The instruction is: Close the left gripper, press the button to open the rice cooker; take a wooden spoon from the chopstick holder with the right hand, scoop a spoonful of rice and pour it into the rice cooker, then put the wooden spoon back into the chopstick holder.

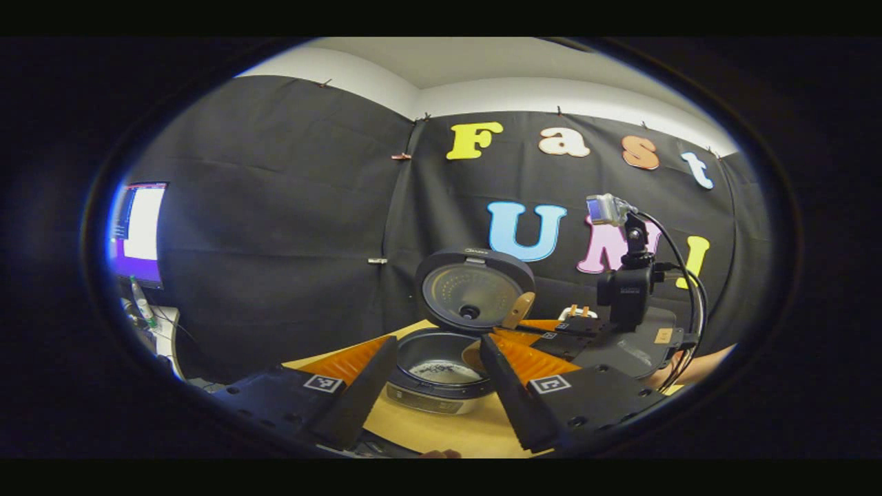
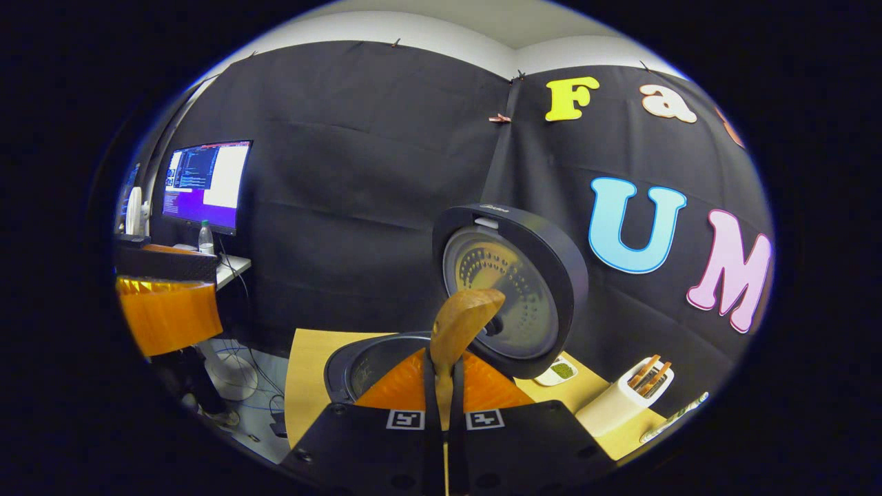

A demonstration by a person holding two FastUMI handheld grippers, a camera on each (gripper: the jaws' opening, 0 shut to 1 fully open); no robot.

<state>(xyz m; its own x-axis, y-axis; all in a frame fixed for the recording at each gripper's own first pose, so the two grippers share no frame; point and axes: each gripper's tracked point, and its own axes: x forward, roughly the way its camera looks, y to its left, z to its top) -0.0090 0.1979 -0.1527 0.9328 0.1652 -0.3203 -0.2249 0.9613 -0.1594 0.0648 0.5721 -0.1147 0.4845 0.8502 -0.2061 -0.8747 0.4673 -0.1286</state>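
Your right gripper [image 2: 442, 386] pinches the brown wooden spoon [image 2: 463, 318] over the open dark round rice cooker [image 2: 358, 365] — tilt early and rice spills onto the bench; left gripper [image 1: 437, 382] jaws wide.

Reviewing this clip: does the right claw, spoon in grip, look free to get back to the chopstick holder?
Probably yes. The right claw is shut on the wooden spoon, and the chopstick holder stands open-topped off to its right on the table, nothing between them.
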